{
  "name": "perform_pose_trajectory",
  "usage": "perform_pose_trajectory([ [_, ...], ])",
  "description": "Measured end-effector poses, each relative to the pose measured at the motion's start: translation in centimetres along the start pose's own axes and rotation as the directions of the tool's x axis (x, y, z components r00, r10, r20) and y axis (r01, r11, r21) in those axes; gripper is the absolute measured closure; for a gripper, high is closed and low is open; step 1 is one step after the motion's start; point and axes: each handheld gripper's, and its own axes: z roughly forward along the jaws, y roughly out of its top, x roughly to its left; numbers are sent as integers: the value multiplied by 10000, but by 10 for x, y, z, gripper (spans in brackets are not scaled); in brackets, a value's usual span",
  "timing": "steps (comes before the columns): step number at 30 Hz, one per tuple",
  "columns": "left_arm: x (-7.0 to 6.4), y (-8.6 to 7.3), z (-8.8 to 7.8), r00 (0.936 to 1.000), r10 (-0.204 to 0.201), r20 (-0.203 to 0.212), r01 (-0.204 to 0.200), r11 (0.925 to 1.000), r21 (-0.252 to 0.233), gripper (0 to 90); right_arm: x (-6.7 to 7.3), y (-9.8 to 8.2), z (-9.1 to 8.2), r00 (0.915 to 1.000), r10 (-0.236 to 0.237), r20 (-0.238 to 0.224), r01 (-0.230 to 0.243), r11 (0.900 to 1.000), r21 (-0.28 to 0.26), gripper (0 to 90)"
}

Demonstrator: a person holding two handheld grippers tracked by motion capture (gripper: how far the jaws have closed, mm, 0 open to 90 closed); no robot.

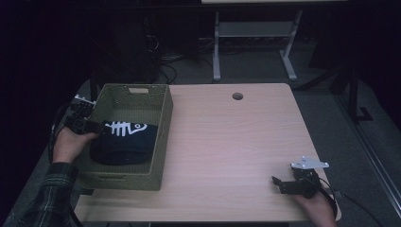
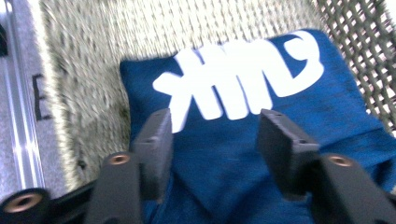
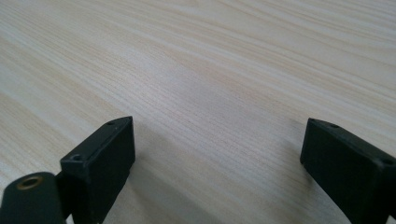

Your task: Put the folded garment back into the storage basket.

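A dark blue folded cloth (image 1: 125, 142) with a white fish-bone print lies inside the olive woven basket (image 1: 162, 137) at the table's left. My left gripper (image 1: 98, 126) reaches over the basket's left wall, just above the cloth's near corner. In the left gripper view its jaws (image 2: 215, 126) stand apart over the blue cloth (image 2: 285, 93), pressing on nothing. My right gripper (image 1: 278, 183) rests low at the table's front right, pointing left. Its jaws (image 3: 217, 154) are wide apart over bare wood (image 3: 210, 70).
The light wooden table (image 1: 227, 142) has a round cable hole (image 1: 237, 96) near its far edge. Beyond it stand the white legs of another desk (image 1: 216, 52), with cables on the dark floor. A grey metal rail (image 2: 18, 107) runs beside the basket.
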Motion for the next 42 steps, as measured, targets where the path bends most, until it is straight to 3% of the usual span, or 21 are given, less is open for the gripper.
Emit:
perform_pose_trajectory([
  [2,-3,0,-4,9999,150,-13,-151,9995,-286,348,0,0,0,10000,4,-2,-4,10000,-6,97],
  [5,-7,0,-4,9997,261,-2,-261,9991,-343,295,0,0,0,10000,1,0,-1,10000,-3,97],
  [6,-11,0,-3,9992,395,20,-394,9985,-375,234,0,0,0,10000,0,0,0,10000,-3,97],
  [12,-20,0,0,9968,788,167,-773,9943,-730,132,0,0,0,10000,1,0,-1,10000,-3,97],
  [15,-29,0,0,9946,971,357,-926,9894,-1119,128,0,0,0,10000,-33,10,33,10000,-25,97],
  [27,-56,9,0,9880,1300,829,-1145,9788,-1698,128,0,0,0,10000,-34,7,34,10000,-13,96],
  [32,-74,14,0,9817,1543,1118,-1318,9736,-1864,128,0,0,0,10000,-33,7,33,10000,-13,97],
  [38,-105,20,-2,9668,2041,1540,-1656,9587,-2312,128,0,0,0,10000,-46,1,46,10000,-15,97],
  [42,-119,22,-2,9629,2193,1572,-1738,9497,-2604,130,0,0,0,10000,-43,3,43,10000,-15,96],
])
